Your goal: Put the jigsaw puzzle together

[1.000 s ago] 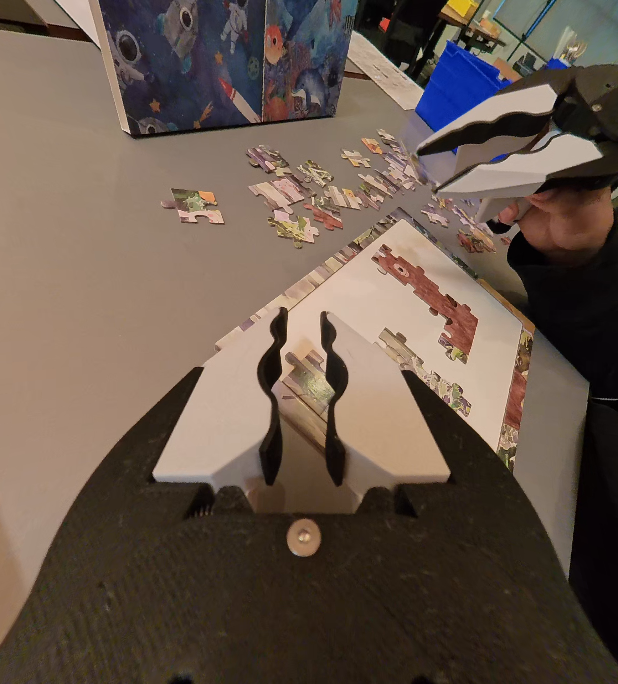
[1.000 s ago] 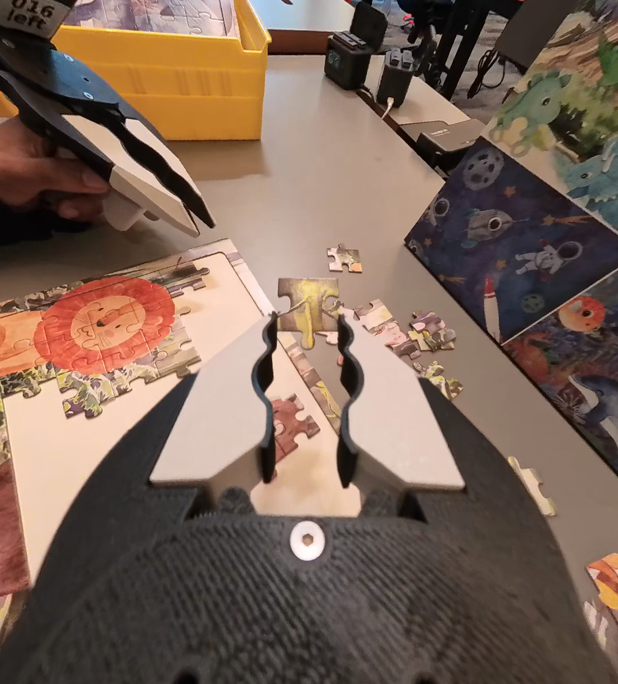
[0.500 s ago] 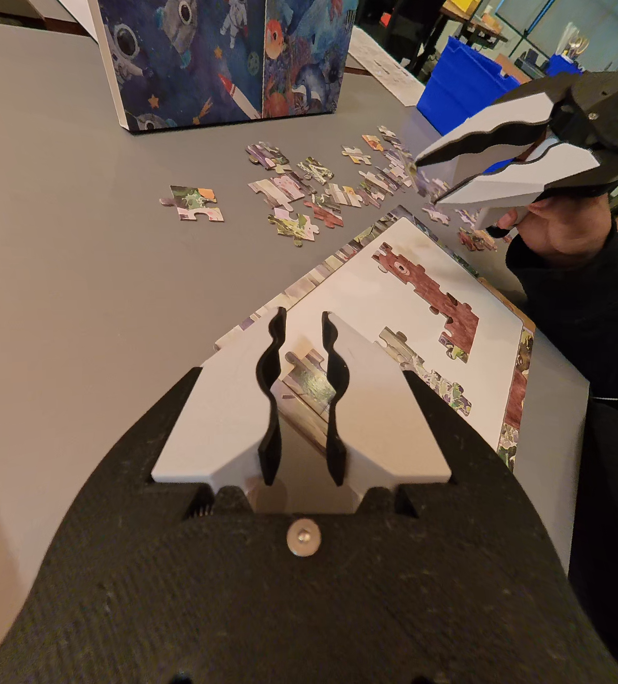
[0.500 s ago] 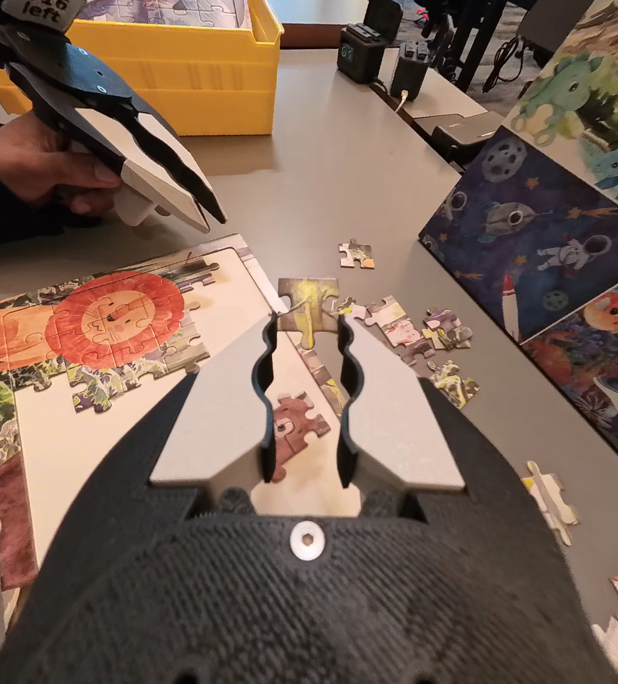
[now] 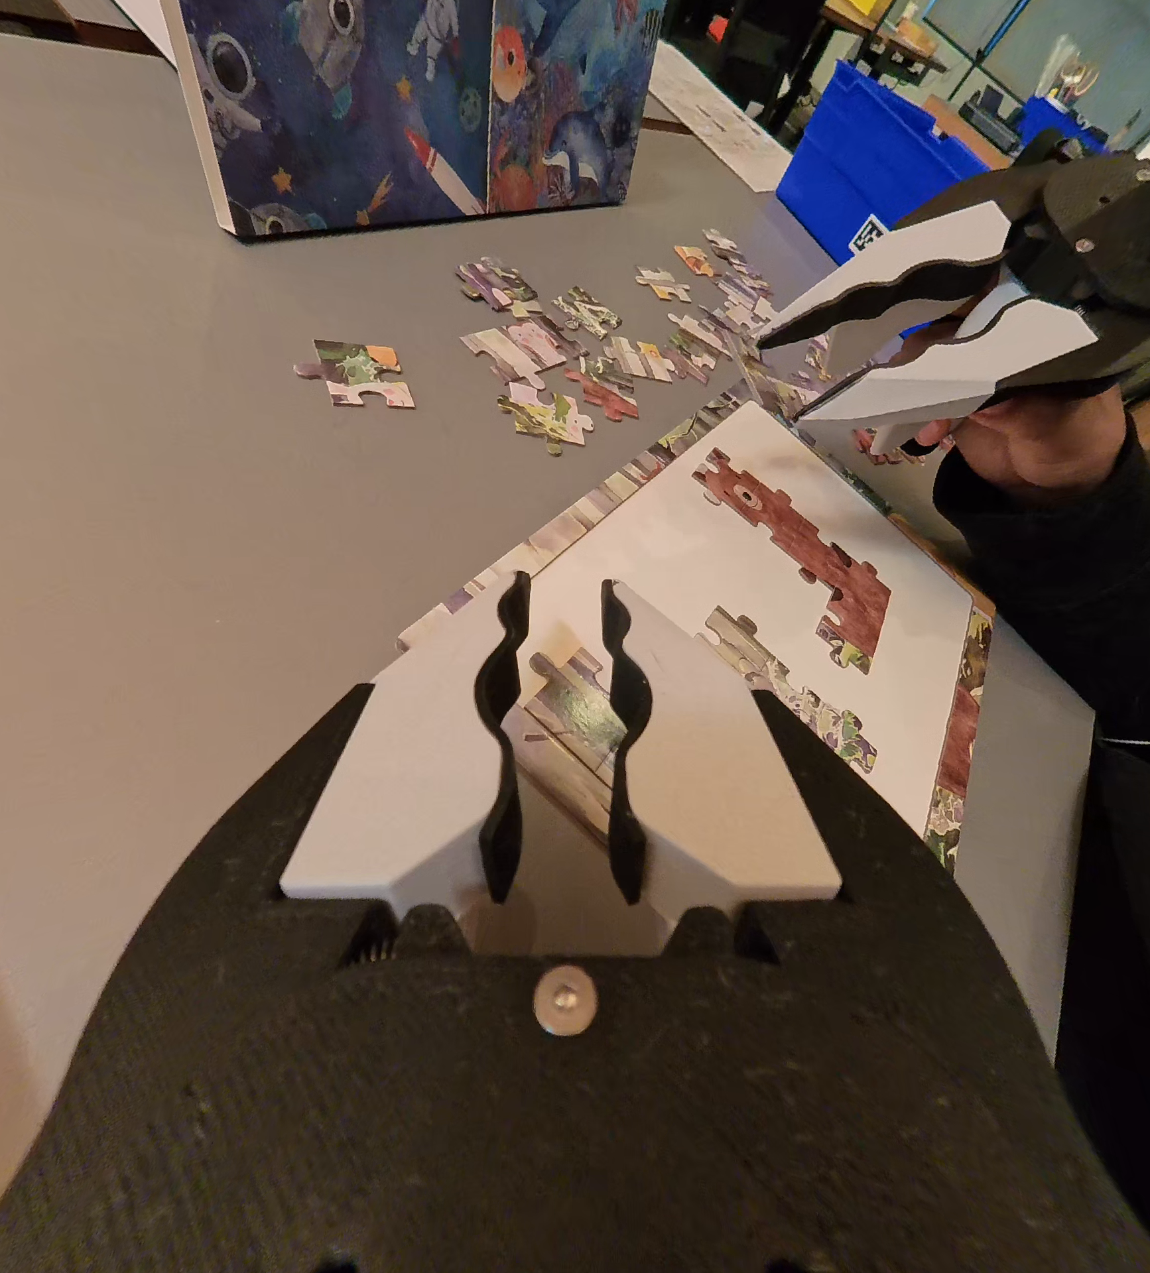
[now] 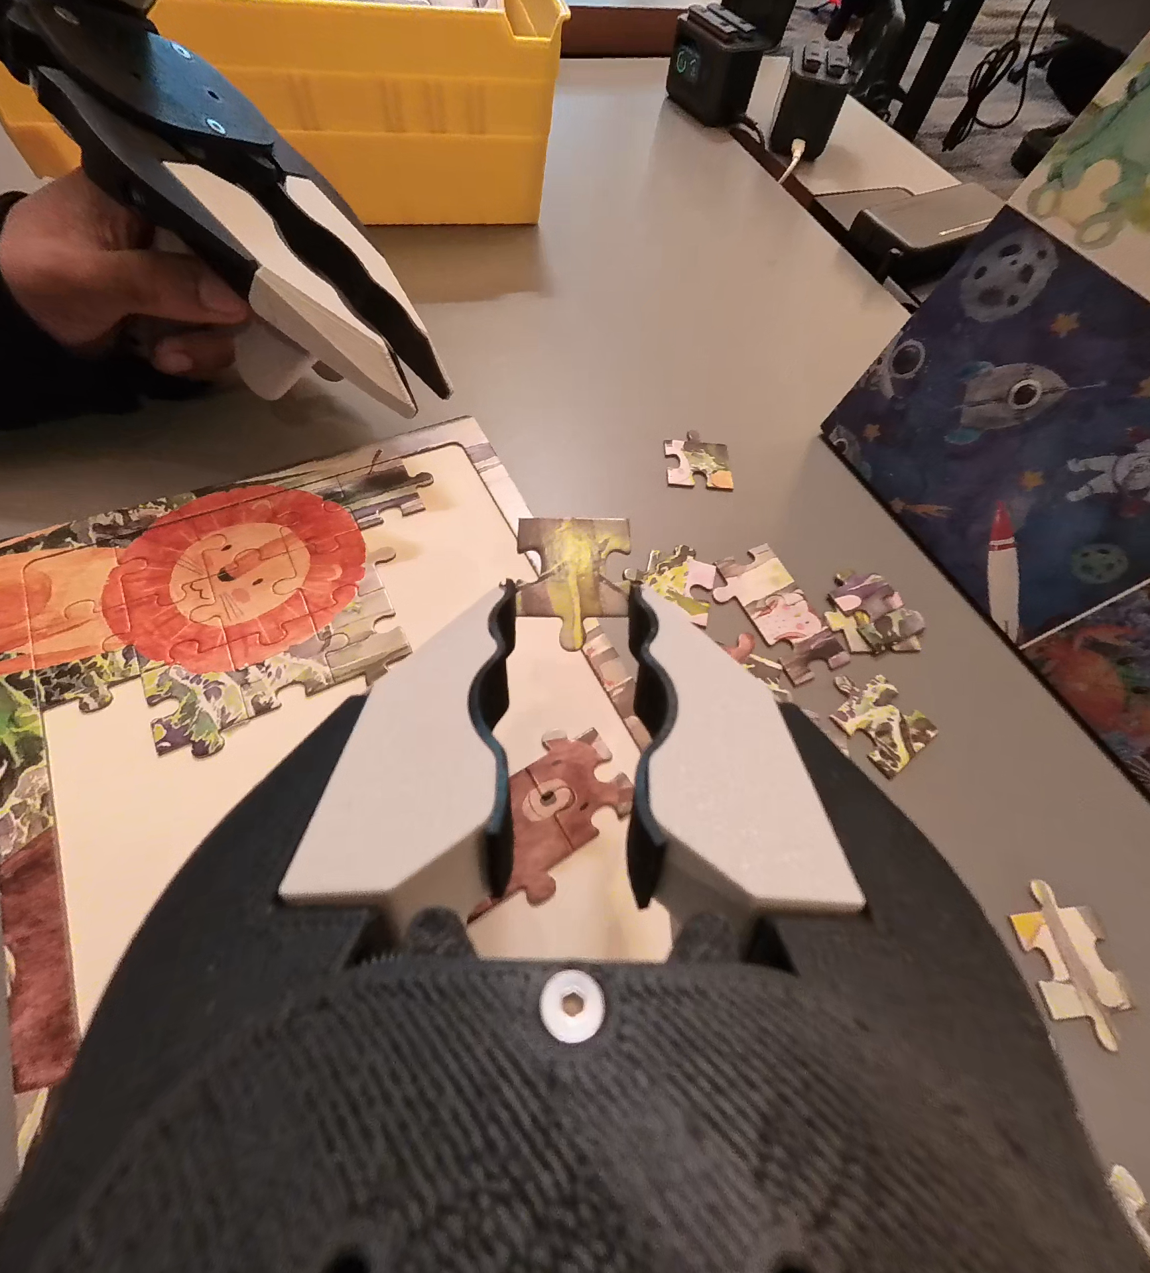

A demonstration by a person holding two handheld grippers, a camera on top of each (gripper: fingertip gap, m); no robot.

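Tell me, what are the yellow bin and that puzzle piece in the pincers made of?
The yellow bin looks like moulded plastic: smooth, evenly coloured, ribbed walls. The puzzle piece in the right gripper seems printed cardboard, thin, flat and matte.

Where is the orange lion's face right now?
In the right wrist view, the round orange lion face sits in the assembled part at the puzzle board's far left, just below the left gripper that hovers above the board.
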